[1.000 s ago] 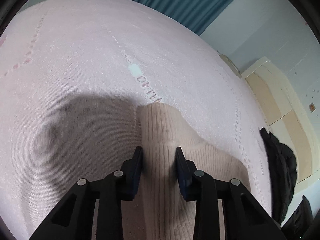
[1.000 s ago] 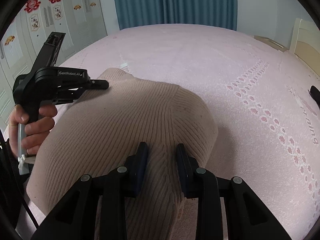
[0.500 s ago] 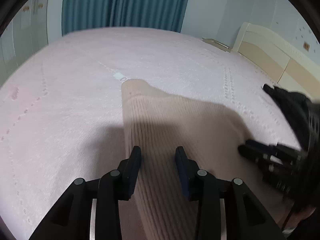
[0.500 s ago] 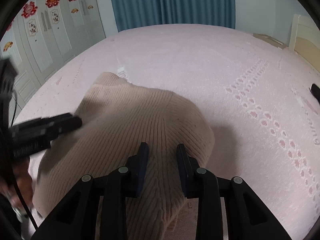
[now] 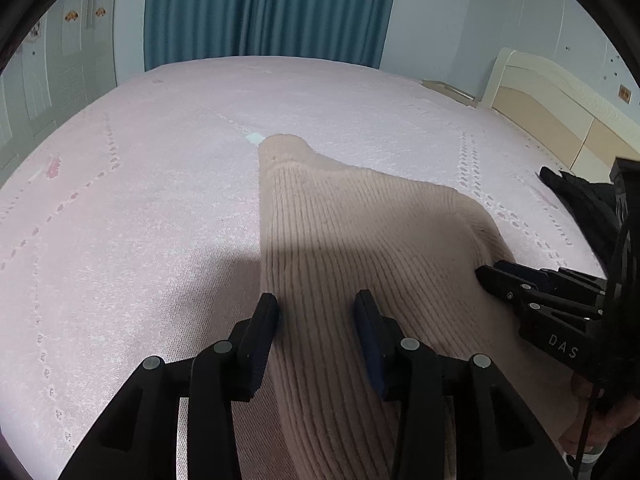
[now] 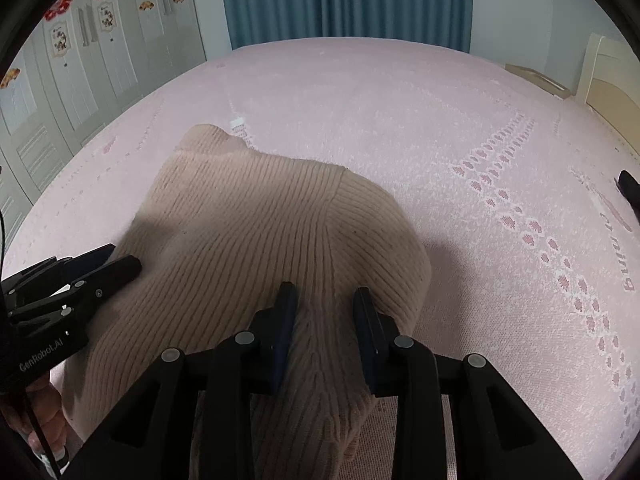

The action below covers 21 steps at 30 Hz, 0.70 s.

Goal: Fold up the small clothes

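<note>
1. Knitwear first: a beige ribbed sweater (image 5: 360,240) lay on the pink bedspread (image 5: 140,200), close to the near edge of the bed, with one narrow end reaching toward the middle of the bed.
2. Its far tip stood just beside a small pale label (image 5: 254,139) on the bedspread.
3. The left claw (image 5: 316,316) sat at the sweater's left border, its two fingers set apart with ribbed knit running between them; whether they pinched the cloth or only straddled it could not be told.
4. From the right wrist view, the same left claw (image 6: 120,264) showed at the sweater's left side, tips touching the knit and lying nearly together.
5. The right claw (image 6: 324,308) rested at the sweater's (image 6: 260,240) near right part, fingers apart, with a raised ridge of fabric between them; a firm grip could not be confirmed.
6. In the left wrist view, the right claw (image 5: 490,274) touched the sweater's right edge.
7. A bare hand (image 6: 44,416) held the left tool's handle near the near left corner of the bed.
8. A dark garment (image 5: 580,200) lay toward the right edge of the bed, well apart from the sweater.
9. Teal curtains (image 6: 348,0) hung beyond the far edge, white wardrobe doors (image 6: 92,52) stood to the left, and a cream headboard (image 5: 552,108) stood to the right.
</note>
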Motion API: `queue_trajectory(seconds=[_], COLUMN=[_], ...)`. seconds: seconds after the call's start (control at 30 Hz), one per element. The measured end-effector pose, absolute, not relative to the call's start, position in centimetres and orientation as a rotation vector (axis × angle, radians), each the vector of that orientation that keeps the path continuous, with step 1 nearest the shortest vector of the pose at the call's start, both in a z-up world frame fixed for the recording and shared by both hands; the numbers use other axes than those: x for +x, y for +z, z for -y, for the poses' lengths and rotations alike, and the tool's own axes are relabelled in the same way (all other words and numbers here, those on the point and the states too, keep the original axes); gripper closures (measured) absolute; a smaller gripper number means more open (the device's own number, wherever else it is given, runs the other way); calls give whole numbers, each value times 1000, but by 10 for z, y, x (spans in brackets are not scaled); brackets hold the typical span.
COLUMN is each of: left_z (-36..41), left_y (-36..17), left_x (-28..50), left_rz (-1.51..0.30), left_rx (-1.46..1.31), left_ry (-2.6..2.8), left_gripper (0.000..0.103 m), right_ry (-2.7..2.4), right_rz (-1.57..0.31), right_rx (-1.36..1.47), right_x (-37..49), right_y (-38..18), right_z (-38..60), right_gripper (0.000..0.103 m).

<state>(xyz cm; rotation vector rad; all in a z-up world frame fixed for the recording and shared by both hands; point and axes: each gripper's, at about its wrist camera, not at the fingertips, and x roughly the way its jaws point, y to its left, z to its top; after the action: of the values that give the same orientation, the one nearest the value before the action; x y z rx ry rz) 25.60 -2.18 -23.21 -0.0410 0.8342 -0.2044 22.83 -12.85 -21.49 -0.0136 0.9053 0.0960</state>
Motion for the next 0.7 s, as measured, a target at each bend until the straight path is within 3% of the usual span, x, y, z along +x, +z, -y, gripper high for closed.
queue_trajectory(seconds=[0.7], left_z=[18], left_y=[-234], left_x=[254], left_rz=[-830], left_rx=[-51], left_ry=[-209], left_gripper=[64], right_ry=[49], right_rz=[-903], right_rx=[-57], right_x=[227], right_y=[-217], right_z=[118], right_gripper=[74])
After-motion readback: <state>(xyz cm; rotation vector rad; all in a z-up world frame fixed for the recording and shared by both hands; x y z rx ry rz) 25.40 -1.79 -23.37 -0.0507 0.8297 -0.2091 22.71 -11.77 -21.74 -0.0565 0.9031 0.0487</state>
